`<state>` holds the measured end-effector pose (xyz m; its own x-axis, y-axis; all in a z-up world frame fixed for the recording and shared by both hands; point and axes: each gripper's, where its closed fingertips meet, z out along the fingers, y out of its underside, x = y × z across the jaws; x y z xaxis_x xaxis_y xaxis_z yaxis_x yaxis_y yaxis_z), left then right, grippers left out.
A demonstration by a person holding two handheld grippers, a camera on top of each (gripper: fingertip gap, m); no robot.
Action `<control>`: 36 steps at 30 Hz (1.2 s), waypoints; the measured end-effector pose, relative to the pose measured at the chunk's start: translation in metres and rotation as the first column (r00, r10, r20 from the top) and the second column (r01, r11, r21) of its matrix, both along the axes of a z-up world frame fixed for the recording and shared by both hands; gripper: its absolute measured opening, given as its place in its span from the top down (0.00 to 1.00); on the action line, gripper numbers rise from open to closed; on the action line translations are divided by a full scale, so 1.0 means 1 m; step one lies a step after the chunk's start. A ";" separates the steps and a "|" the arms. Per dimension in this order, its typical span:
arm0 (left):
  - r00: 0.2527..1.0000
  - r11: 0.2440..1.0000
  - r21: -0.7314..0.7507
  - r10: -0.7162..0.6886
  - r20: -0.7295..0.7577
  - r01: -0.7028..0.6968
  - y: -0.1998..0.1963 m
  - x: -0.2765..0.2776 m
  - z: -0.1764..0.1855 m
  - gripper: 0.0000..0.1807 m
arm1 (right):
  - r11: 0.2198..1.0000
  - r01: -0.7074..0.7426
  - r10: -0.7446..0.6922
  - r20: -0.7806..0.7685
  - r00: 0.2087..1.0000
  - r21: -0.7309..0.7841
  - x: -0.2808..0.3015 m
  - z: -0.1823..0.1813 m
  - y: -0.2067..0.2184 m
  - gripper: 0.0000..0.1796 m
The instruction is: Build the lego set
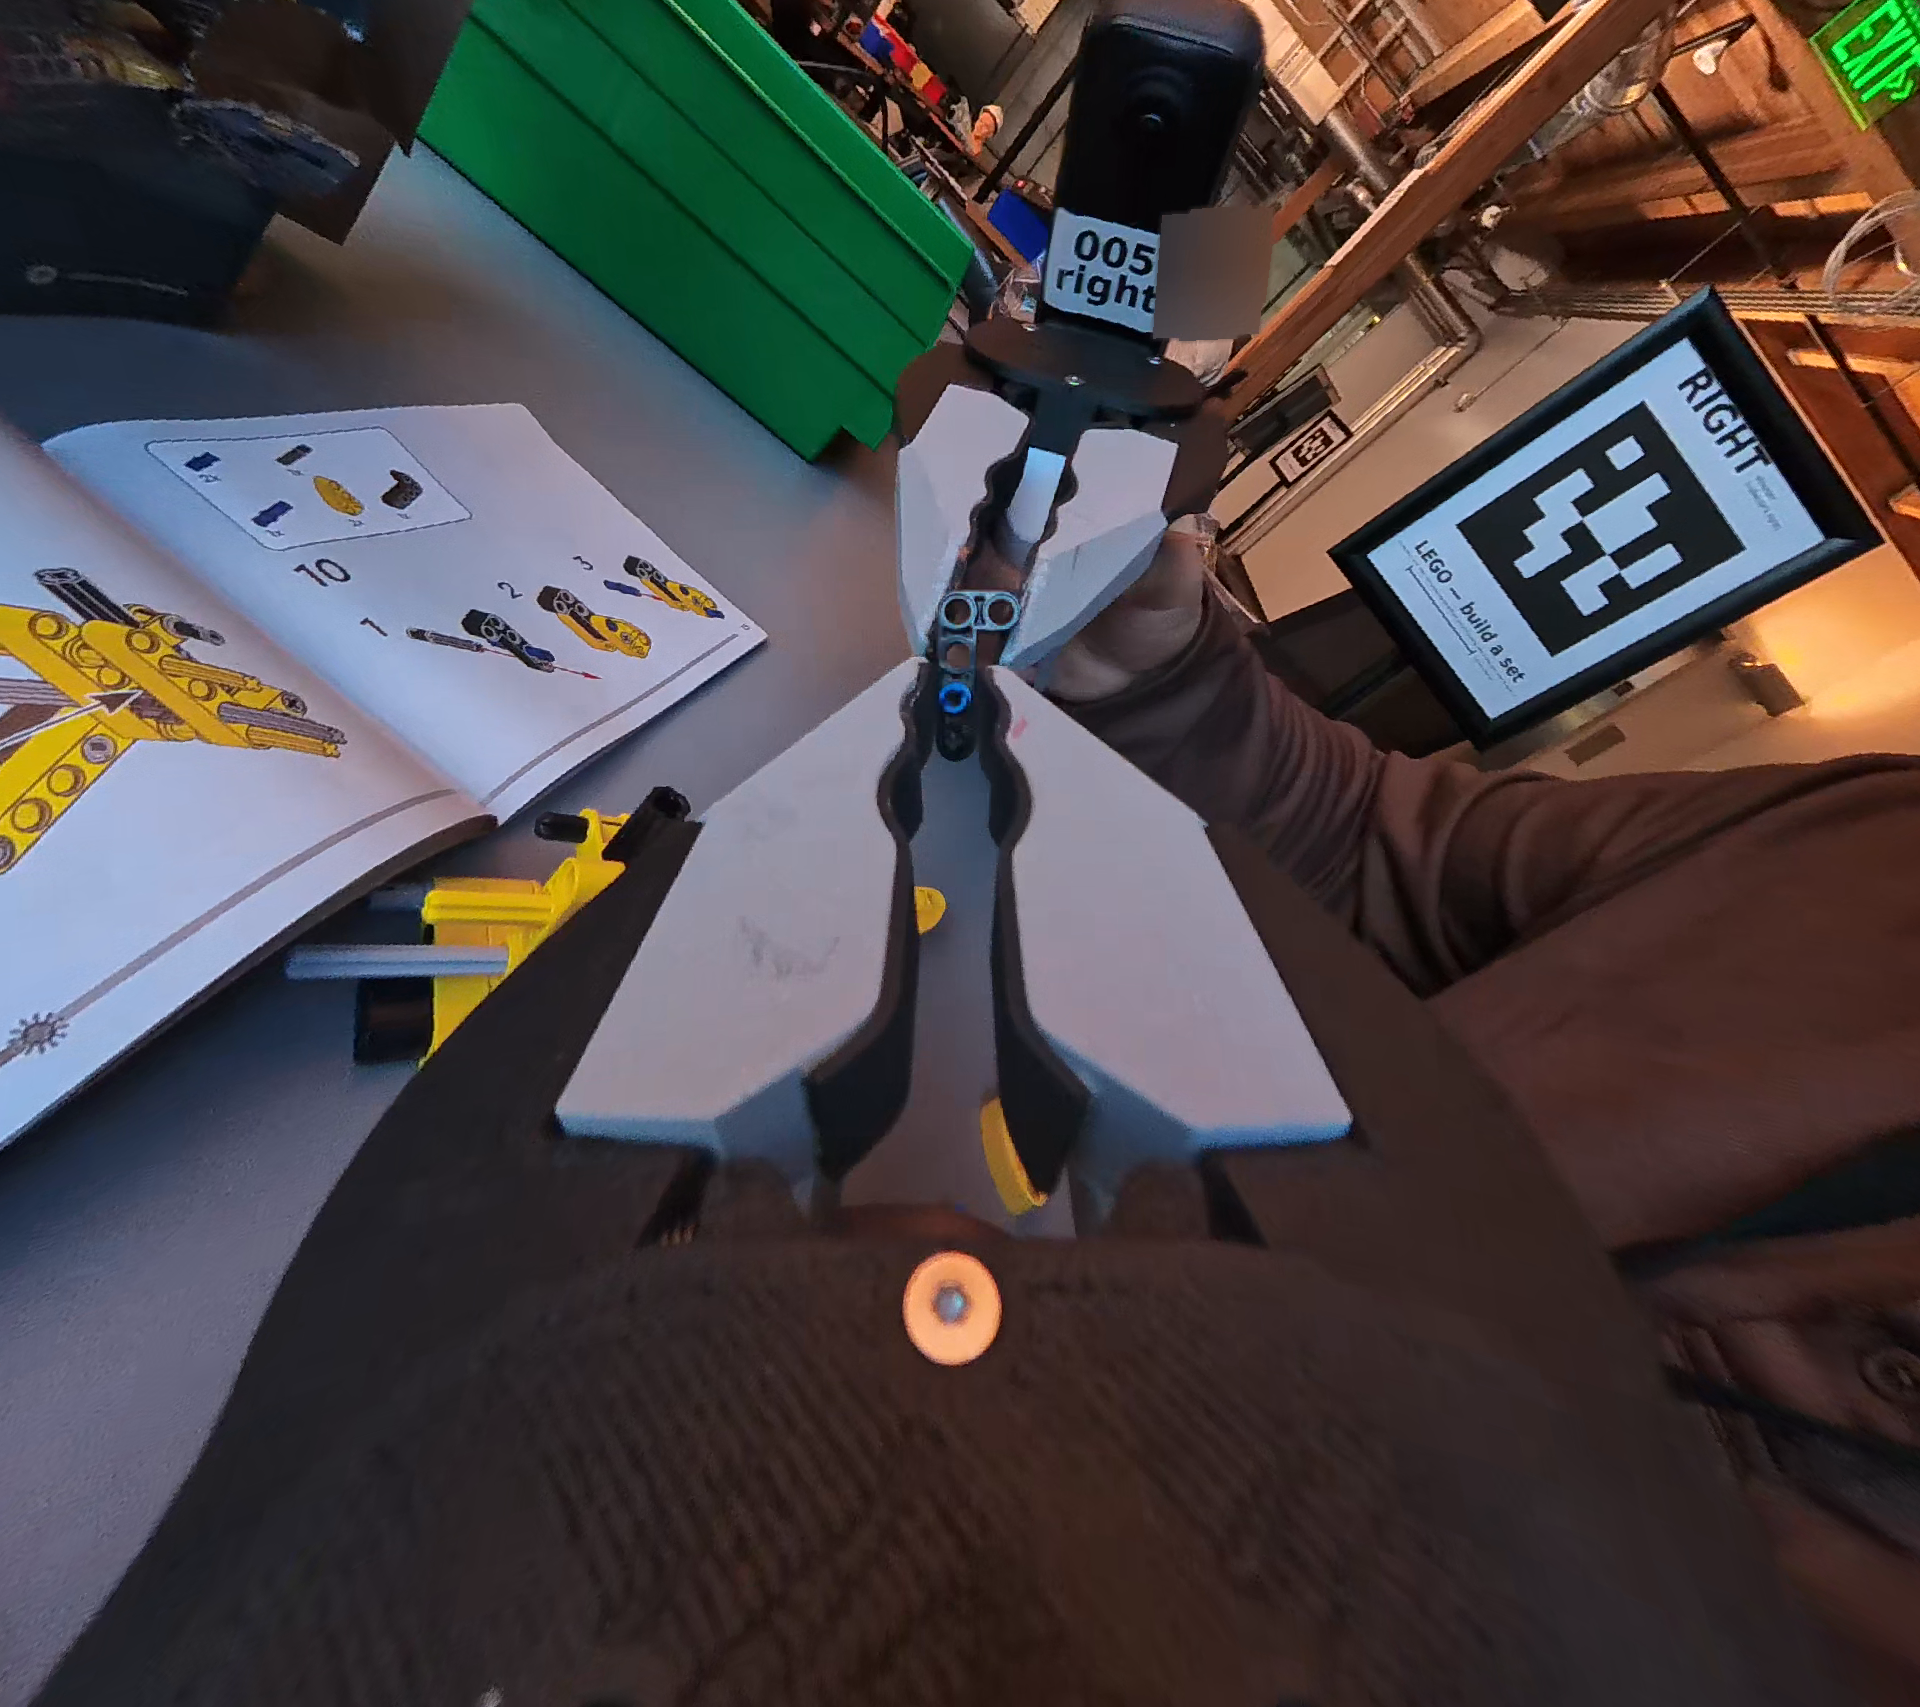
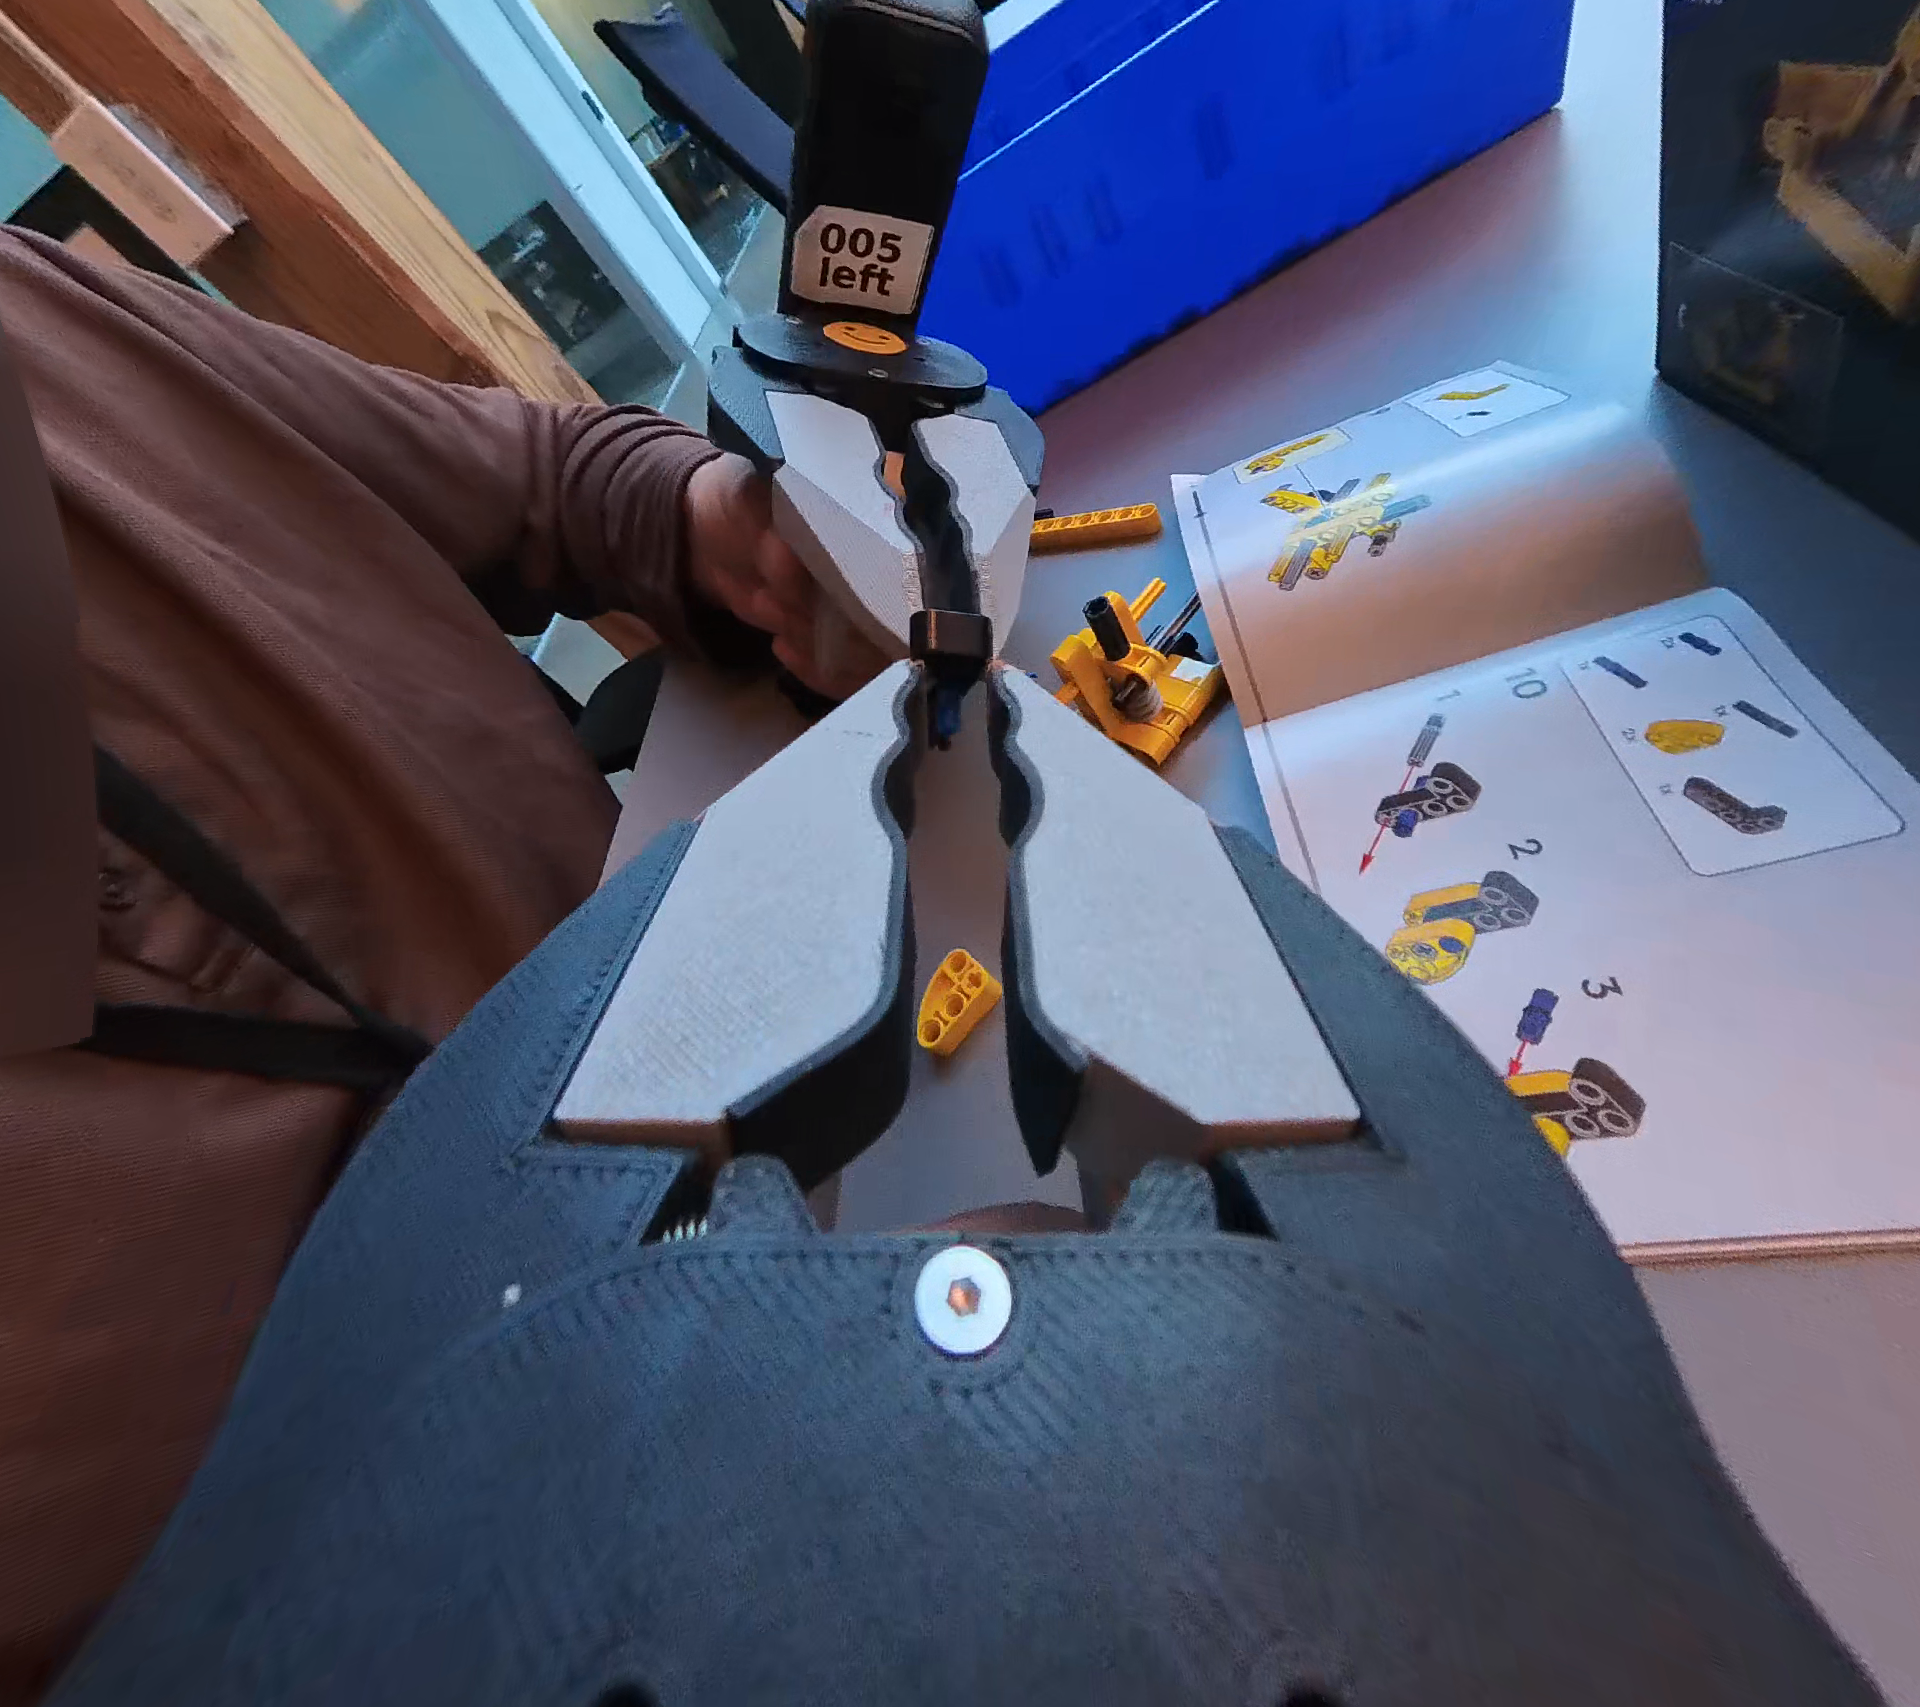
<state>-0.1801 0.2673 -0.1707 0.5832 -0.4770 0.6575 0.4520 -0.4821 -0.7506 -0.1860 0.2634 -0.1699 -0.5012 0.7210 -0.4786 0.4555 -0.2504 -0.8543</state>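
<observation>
Meeting tip to tip, the left gripper point(image 1: 956, 670) pinched the black beam point(image 1: 961, 681) while the right gripper point(image 2: 951, 670) gripped the blue pin point(image 2: 943, 715); pushing squarely along the hole would seat it.

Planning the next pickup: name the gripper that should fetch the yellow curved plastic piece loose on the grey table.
Right, probably. The left gripper and right gripper pinch the black L-shaped beam, but the yellow curved piece shows whole in the right view, half-hidden in the left.

Left gripper point(image 1: 956, 670) and right gripper point(image 2: 951, 670) are held tip to tip above the table, jaws nearly closed. Each is gripped by a hand point(image 2: 764, 577), brown-sleeved forearms point(image 1: 1455, 836) angled inward.
</observation>
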 end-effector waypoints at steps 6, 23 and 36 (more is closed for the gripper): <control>1.000 1.000 -0.022 -0.020 -0.014 0.019 -0.001 0.002 -0.003 0.97 | 0.999 -0.003 0.003 -0.009 1.000 -0.043 -0.001 0.004 -0.001 0.89; 0.984 0.992 -0.075 -0.107 -0.144 0.097 -0.008 0.009 -0.017 0.97 | 0.999 0.013 -0.013 -0.008 1.000 0.053 0.000 0.001 -0.002 0.93; 0.979 0.995 -0.022 -0.100 -0.178 0.098 -0.010 0.006 -0.012 0.97 | 0.950 -0.090 0.074 0.062 0.995 0.299 0.041 -0.010 0.011 0.88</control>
